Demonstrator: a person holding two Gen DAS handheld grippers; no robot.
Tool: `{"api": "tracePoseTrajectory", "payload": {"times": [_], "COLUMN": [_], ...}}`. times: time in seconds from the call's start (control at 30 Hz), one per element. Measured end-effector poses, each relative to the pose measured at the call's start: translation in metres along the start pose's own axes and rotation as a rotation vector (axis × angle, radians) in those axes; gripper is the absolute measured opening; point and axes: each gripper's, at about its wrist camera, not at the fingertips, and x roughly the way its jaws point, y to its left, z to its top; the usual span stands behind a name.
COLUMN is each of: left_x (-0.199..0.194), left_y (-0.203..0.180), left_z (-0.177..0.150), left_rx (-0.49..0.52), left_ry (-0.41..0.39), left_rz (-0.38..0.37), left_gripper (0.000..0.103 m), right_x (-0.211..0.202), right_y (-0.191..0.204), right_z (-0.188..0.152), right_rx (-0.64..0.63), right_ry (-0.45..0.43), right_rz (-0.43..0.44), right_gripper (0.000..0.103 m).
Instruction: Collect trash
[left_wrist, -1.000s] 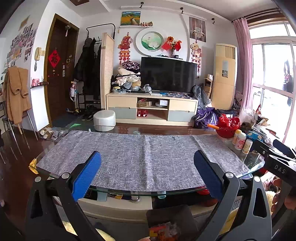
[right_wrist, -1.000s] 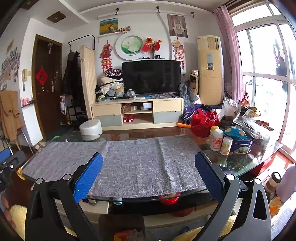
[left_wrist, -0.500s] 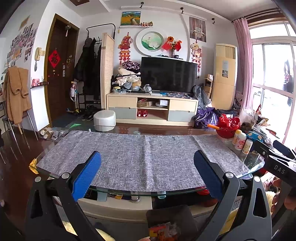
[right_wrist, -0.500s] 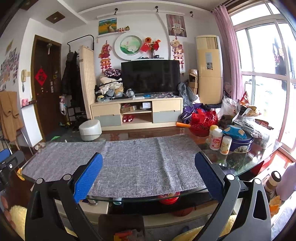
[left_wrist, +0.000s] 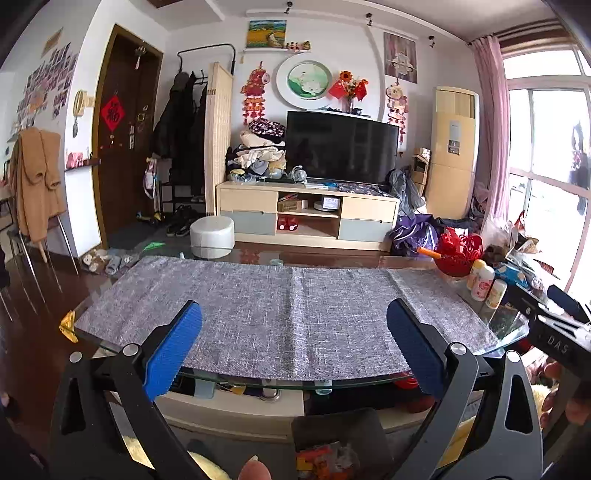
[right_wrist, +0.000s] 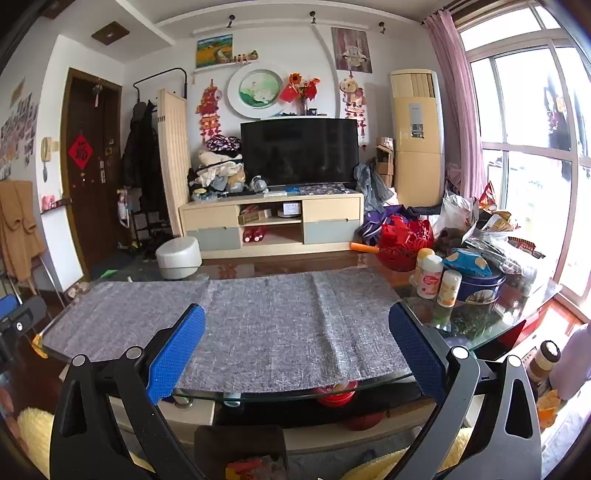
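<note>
- The left claw (left_wrist: 293, 328) was held level in front of the glass counter (left_wrist: 509, 325), its two blue pads spread wide apart with nothing between them.
- The right claw (right_wrist: 297, 328) was likewise spread wide and empty, facing the same counter from further to the right.
- A grey cloth (left_wrist: 280, 310) covered most of the counter top, lying flat with a few fold creases; its surface was bare.
- At the counter's right end stood a red openwork basket (right_wrist: 404, 242) with an orange stick beside it, and just in front of it three small white bottles (right_wrist: 430, 277) with yellow caps.
- Next to the bottles sat a round blue tin (right_wrist: 480, 288), and behind it a heap of crinkled snack bags and wrappers (right_wrist: 495, 229) piled toward the window.
- On the floor below the near edge of the counter, between the arms of the left claw, stood a dark bin (left_wrist: 338, 439) holding colourful wrappers (left_wrist: 325, 461); this was the only trash seen in a container.
- A fingertip (left_wrist: 253, 470) showed at the bottom edge of the left view.
- The right claw's black body, lettered DAS, showed at the right edge of the left view, with a hand (left_wrist: 554, 391) beneath it.
- Beyond the counter stood a white round stool (left_wrist: 212, 236), a TV cabinet (left_wrist: 306, 218) and a dark television (left_wrist: 341, 151).
</note>
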Motion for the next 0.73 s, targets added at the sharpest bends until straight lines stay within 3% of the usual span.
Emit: {"api": "tracePoseTrajectory", "payload": {"times": [0.17,0.4,0.73], "left_x": [0.001,-0.003,0.004], "left_y": [0.000,-0.002,0.001], "left_z": [0.000,-0.003,-0.004], "left_rx": [0.017,0.015,0.017], "left_ry": [-0.001,-0.018,0.019], "left_rz": [0.031,-0.026,-0.012], "left_gripper": [0.095,0.095,0.095], "right_x": [0.004,0.010,0.014], "right_y": [-0.002,-0.006,-0.006], "right_z": [-0.002,-0.005,-0.006], "right_rx": [-0.001,0.005,0.002], "right_ry": [0.010,0.034,0.049], "right_rz": [0.000,0.007,0.015], "right_gripper": [0.100,0.100,0.100]}}
